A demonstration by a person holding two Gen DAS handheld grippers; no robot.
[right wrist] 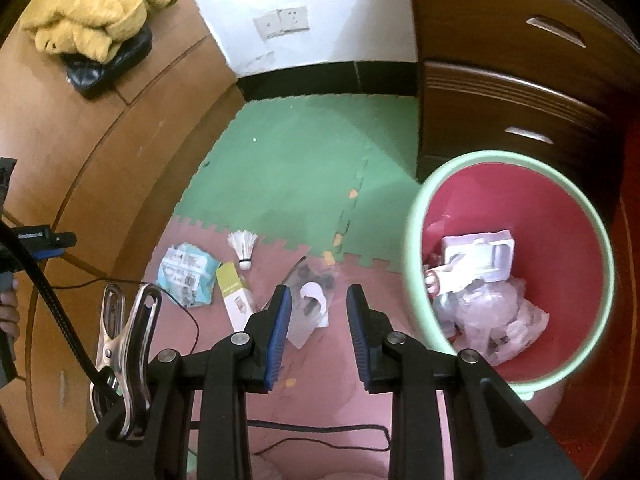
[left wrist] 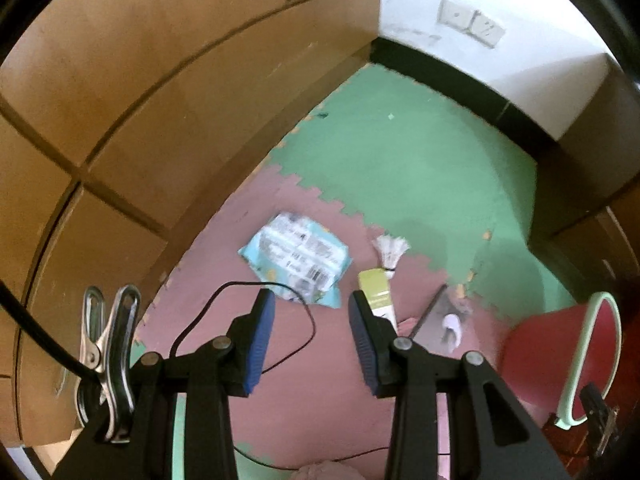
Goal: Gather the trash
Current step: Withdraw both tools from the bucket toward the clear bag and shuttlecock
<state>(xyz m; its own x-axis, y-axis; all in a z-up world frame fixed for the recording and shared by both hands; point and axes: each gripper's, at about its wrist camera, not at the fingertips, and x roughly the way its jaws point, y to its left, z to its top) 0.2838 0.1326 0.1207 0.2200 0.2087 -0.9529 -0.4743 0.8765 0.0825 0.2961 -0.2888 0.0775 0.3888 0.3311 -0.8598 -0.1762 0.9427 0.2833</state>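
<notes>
While both hand-held grippers point down at the floor mat (right wrist: 304,152), I see the left hand-held gripper (left wrist: 312,336) released with nothing between its blue pads, and the right hand-held gripper (right wrist: 318,332) likewise spread and empty. Trash lies on the pink tiles: a light-blue wrapper (right wrist: 186,274), a shuttlecock (right wrist: 243,246), a small green-and-white box (right wrist: 236,296) and a clear packet (right wrist: 310,304) (contents blurred). To their right stands the red bin (right wrist: 560,200), already holding packaging.
</notes>
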